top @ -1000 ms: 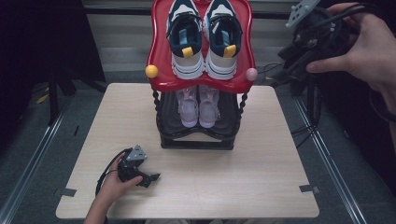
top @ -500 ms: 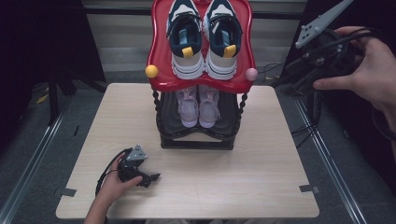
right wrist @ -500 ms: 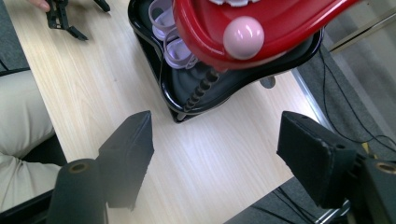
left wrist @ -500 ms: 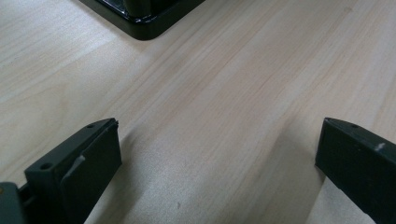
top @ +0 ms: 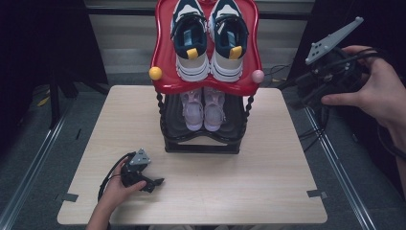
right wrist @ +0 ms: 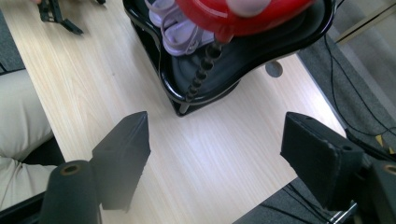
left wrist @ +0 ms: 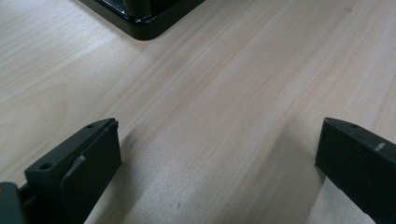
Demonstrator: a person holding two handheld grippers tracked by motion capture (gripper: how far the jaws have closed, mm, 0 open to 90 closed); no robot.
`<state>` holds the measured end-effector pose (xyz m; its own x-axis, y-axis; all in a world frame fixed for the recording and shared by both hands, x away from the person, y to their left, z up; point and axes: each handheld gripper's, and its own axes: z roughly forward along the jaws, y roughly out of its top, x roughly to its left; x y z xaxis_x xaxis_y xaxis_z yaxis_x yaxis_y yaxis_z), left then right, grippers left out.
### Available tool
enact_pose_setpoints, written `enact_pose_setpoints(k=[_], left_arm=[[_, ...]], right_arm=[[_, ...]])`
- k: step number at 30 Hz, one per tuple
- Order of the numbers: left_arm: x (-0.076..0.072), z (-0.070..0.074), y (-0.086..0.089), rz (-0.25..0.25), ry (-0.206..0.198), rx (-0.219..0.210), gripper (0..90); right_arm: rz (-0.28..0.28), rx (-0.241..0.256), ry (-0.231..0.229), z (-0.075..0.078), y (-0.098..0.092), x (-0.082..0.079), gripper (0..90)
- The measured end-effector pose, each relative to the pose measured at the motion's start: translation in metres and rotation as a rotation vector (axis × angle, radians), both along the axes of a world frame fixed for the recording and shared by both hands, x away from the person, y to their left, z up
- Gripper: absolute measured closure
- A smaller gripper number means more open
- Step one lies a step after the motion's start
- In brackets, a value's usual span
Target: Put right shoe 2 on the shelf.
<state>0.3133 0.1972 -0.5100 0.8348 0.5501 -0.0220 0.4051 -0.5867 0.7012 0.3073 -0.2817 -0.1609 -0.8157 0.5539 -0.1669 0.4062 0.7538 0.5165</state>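
Nearest us, we see our left claw (top: 152,182) resting on the table (top: 268,191), jaws spread wide over bare wood, unmoved since half a second ago. Beyond it stands one two-tier shoe rack (top: 201,141): two lilac sneakers (top: 205,108) on its black lower shelf, two navy-and-white sneakers (top: 209,40) on the red top tray (top: 165,72). Our right claw (top: 306,96), jaws also wide and empty, hangs off the table's right edge and has dropped lower.

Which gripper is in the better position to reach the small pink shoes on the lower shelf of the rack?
Probably the left gripper: it rests open on the wooden table, before the black lower shelf holding the small pink shoes. The right gripper hangs open, raised beyond the table's edge.
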Motion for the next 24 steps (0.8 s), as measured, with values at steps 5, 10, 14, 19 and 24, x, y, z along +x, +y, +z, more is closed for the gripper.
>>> enact_pose_setpoints(k=[5, 10, 14, 19, 24], left_arm=[[0.0, 0.0, 0.0, 0.0, 0.0, 0.0, 0.0], [0.0, 0.0, 0.0, 0.0, 0.0, 0.0, 0.0], [0.0, 0.0, 0.0, 0.0, 0.0, 0.0, 0.0], [0.0, 0.0, 0.0, 0.001, 0.0, 0.0, 0.0], [0.0, 0.0, 0.0, 0.001, 0.0, 0.0, 0.0]], right_arm=[[-0.002, 0.008, 0.008, -0.013, -0.002, 0.0, 22.6], [-0.004, 0.024, 0.016, -0.025, -0.006, 0.0, 22.2], [-0.009, 0.032, 0.023, -0.035, -0.009, 0.0, 21.9], [-0.011, 0.041, 0.032, -0.047, -0.009, 0.0, 21.8], [-0.008, 0.054, 0.047, -0.059, -0.01, 0.001, 21.6]])
